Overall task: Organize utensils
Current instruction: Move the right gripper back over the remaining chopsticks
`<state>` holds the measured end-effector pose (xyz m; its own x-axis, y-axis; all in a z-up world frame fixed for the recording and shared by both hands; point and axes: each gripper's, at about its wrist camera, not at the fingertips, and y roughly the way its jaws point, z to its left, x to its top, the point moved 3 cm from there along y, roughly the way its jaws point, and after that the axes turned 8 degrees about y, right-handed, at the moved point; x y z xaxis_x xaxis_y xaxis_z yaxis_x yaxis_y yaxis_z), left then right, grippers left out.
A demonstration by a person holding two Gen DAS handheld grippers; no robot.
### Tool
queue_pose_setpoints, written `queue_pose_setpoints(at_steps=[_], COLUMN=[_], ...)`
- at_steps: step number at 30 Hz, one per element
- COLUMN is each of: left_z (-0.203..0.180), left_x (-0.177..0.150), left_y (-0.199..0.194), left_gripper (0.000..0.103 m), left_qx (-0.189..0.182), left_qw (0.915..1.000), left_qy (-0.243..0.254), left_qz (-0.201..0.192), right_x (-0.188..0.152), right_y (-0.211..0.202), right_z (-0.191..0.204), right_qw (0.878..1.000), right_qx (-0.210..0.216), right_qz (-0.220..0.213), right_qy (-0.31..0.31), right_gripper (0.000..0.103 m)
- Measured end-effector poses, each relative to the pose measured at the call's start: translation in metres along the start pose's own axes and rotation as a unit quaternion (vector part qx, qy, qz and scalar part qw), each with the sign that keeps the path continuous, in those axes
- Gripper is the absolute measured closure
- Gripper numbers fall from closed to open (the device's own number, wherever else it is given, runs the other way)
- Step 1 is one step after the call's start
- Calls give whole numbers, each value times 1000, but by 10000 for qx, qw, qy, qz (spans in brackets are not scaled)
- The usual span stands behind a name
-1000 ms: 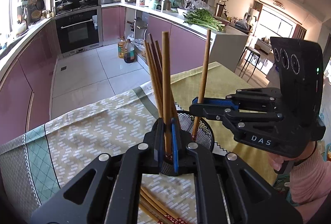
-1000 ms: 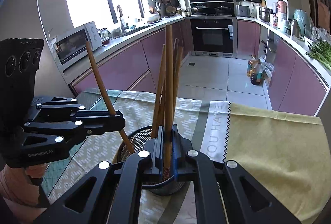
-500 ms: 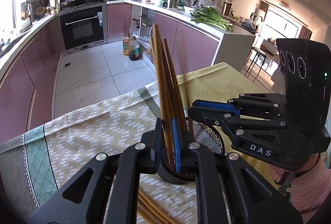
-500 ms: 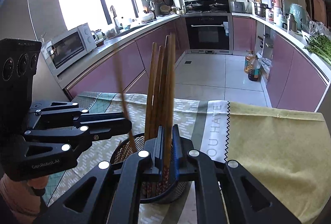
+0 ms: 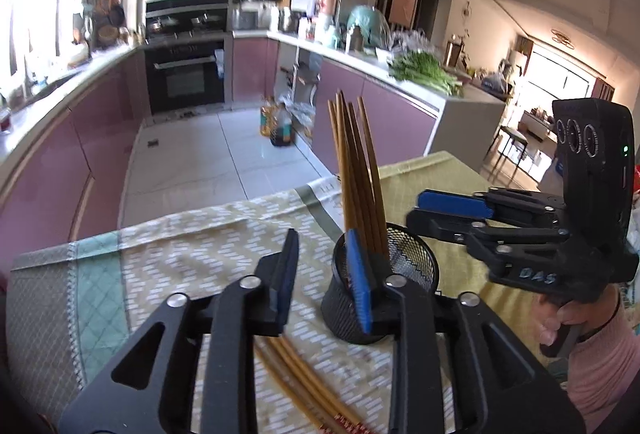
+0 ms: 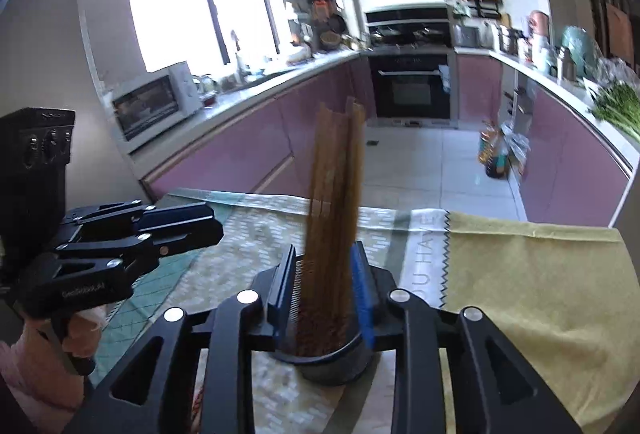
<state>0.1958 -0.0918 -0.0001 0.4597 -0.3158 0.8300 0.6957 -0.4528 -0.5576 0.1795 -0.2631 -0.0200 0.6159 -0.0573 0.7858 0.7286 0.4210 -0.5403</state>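
Left gripper point(image 5: 324, 274) has its jaws spread wide with nothing in them, sitting just in front of the mesh cup point(image 5: 378, 286) on the cloth-covered desk point(image 5: 192, 246). A bunch of chopsticks point(image 5: 356, 173) stands upright in the cup, and a few more chopsticks point(image 5: 308, 390) lie flat on the cloth under the left gripper. Right gripper point(image 6: 322, 294) is open too, jaws straddling the blurry standing bunch without clamping it.

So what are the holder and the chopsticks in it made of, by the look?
Holder: black metal wire mesh, apparently; the cloth shows through its perforated wall, matte finish. Chopsticks: wood or bamboo, probably; plain tan-brown, slim, no shine. Motion blur hides any grain.
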Motion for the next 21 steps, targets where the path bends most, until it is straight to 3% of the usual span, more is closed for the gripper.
queue_pose_setpoints(at_steps=[4, 8, 16, 21], left_z=[3, 9, 19, 16], left_x=[-20, -48, -106, -131], left_y=[-28, -39, -28, -12], left_gripper=[66, 64, 64, 65], left_qx=[110, 255, 146, 68], left_qw=[9998, 9996, 9971, 9942], left_qy=[15, -111, -466, -590], left_qz=[-185, -24, 587, 901], right_x=[-14, -33, -89, -110], right_y=[-21, -26, 18, 41], right_z=[17, 34, 46, 47], right_qw=[9991, 9972, 9922, 9893], right_qx=[310, 613, 749, 650], right_qz=[-93, 41, 962, 1303], right_qy=[-269, -416, -264, -129], right_gripper=[69, 68, 68, 68])
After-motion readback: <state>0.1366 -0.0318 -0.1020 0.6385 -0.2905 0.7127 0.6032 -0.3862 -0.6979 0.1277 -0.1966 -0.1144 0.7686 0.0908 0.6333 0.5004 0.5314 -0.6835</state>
